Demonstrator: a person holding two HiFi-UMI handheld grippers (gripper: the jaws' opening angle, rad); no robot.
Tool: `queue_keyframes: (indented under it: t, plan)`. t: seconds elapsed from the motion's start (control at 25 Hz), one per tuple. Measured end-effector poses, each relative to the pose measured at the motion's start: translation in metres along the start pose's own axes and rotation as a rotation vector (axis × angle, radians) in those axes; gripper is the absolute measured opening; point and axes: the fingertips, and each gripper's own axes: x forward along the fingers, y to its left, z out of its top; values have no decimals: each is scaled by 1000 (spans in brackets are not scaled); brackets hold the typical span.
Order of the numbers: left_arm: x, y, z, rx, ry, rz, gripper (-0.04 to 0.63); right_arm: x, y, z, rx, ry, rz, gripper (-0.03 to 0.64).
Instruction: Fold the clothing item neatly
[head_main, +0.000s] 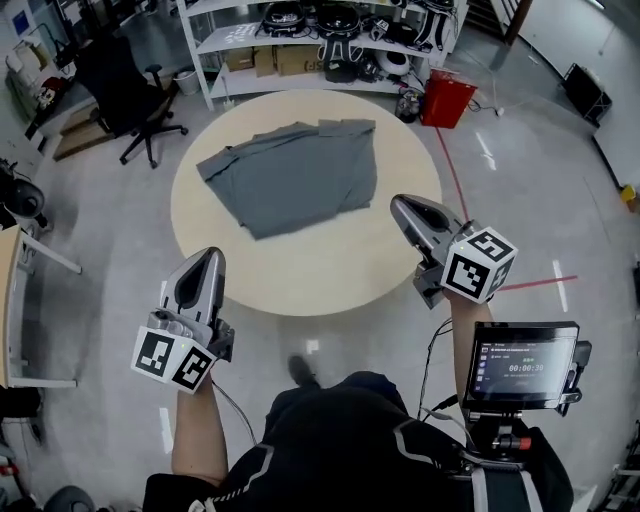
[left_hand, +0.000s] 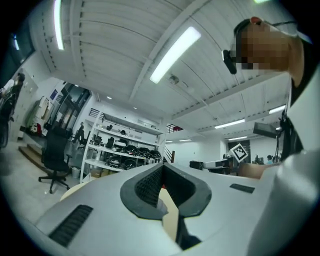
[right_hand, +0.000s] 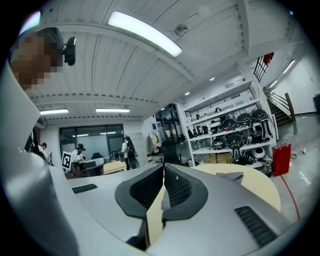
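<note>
While grippers (head_main: 210, 258) (head_main: 398, 205) hover, jaws together, empty

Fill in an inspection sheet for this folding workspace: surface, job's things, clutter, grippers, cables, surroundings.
Surface: round beige table, bare around the garment.
Job's things: grey garment lies spread on the table's far half, edges uneven.
Clutter: nothing seen on the table.
Grippers: left gripper and right gripper both shut, empty, clear of the garment.
Cables: thin cable hangs below the right gripper toward the person.
Surroundings: shelving, office chair, red bin, red floor line.
</note>
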Motion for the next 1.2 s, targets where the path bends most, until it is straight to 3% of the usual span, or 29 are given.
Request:
queue_keyframes:
  t: [0.24, 0.52, 0.72, 1.04, 1.2]
  plan:
    - [-51, -84, -17, -76, -50, -87, 0, -74, 30, -28, -13, -7, 61, 14]
    - [-88, -154, -35, -18, 2, 8, 0, -156, 56, -54, -23, 18, 70, 14]
    - [-120, -205, -46, 8, 54, 12, 2, -198, 96, -65, -40, 18, 75, 14]
    - [-219, -239, -63, 110, 101, -49, 2, -255, 197, -104, -74, 22, 1, 14]
    - [-227, -249, -78, 100, 133, -115, 1, -261, 207, -117, -53, 30, -29, 14]
